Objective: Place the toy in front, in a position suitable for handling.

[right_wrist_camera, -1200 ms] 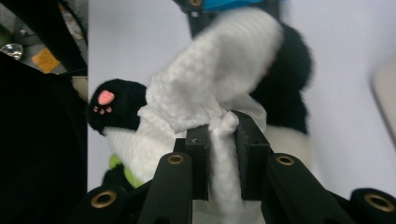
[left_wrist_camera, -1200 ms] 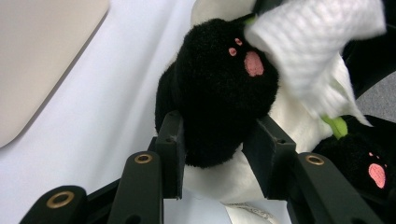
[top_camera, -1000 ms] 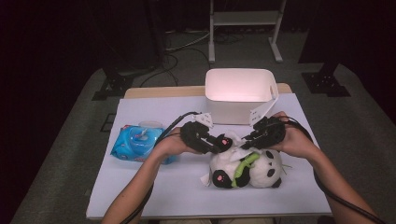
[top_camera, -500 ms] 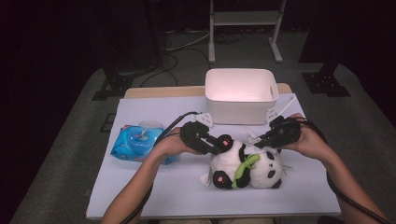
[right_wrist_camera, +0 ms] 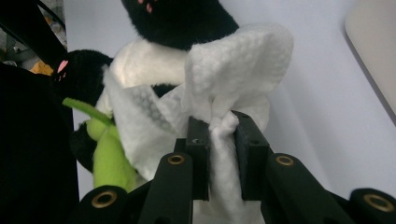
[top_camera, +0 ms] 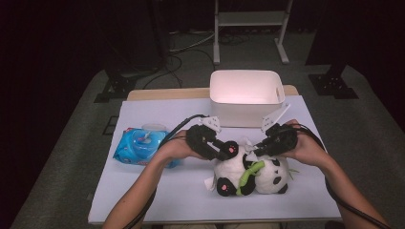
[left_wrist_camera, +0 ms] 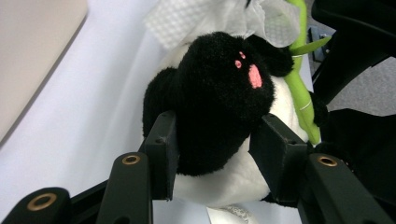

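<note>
A black-and-white plush panda (top_camera: pixel 267 176) lies on the table holding a green bamboo stalk (top_camera: pixel 248 175). My left gripper (top_camera: pixel 229 150) comes in from the left. Its jaws have just been opening, but a black paw (left_wrist_camera: pixel 219 98) still sits between them with both pads against the fur. My right gripper (top_camera: pixel 256 149) reaches in from the right and is shut on a bunched white wipe (right_wrist_camera: pixel 233 74). The wipe (top_camera: pixel 246 143) rests on the panda's white body (right_wrist_camera: pixel 140 65).
A white bin (top_camera: pixel 243 115) stands just behind the panda. A blue pack of wipes (top_camera: pixel 141 145) lies at the left. The pale table cover (top_camera: pixel 157 191) stretches to the front and left. Dark floor with cables and a metal stand surrounds the table.
The right gripper swung out to the right, then came back onto the panda with the wipe. The left gripper stayed on the paw.
</note>
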`<control>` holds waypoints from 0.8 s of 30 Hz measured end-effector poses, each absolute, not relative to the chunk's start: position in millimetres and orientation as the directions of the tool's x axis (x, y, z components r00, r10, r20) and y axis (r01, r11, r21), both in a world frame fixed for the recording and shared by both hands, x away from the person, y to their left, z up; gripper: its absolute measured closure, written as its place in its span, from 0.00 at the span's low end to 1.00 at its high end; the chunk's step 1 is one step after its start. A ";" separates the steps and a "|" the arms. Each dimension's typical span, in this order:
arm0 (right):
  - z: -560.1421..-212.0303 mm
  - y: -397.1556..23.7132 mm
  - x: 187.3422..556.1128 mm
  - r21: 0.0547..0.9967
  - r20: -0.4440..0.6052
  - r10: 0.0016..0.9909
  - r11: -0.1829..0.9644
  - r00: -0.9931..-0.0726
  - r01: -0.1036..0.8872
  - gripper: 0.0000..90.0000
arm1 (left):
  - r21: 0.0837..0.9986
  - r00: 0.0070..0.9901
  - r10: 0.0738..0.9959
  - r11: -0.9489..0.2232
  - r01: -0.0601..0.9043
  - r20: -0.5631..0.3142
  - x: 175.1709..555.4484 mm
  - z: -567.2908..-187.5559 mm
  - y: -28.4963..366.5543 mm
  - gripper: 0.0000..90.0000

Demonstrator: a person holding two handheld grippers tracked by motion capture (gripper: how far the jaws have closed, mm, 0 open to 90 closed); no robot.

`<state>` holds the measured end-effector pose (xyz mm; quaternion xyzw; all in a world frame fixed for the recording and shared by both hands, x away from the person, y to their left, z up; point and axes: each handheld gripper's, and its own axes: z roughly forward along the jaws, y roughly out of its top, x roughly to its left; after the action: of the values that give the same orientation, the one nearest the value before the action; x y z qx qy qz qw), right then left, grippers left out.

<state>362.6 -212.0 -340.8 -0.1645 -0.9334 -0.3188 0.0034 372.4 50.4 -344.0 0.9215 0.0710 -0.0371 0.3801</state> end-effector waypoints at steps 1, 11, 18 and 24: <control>-340.2 -210.2 363.1 0.594 0.114 0.306 0.742 -0.945 0.311 0.86 | 0.696 0.987 0.101 -0.700 0.160 -0.125 372.0 -344.0 50.6 0.59; -334.5 -191.0 370.8 0.620 0.111 0.270 0.733 -0.957 0.278 0.86 | 0.706 0.987 0.086 -0.691 0.156 -0.134 369.9 -344.6 52.5 0.59; -331.2 -189.4 370.8 0.601 0.108 0.259 0.752 -0.960 0.271 0.85 | 0.699 0.987 0.086 -0.697 0.158 -0.137 369.2 -345.7 56.5 0.59; -331.7 -220.1 368.5 0.584 0.110 0.323 0.744 -0.940 0.324 0.85 | 0.701 0.986 0.084 -0.695 0.160 -0.142 370.9 -345.7 56.1 0.59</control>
<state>368.5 -220.1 -331.7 -0.1732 -0.9339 -0.3128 0.0011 370.9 56.1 -345.7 0.9194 0.0661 -0.0494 0.3847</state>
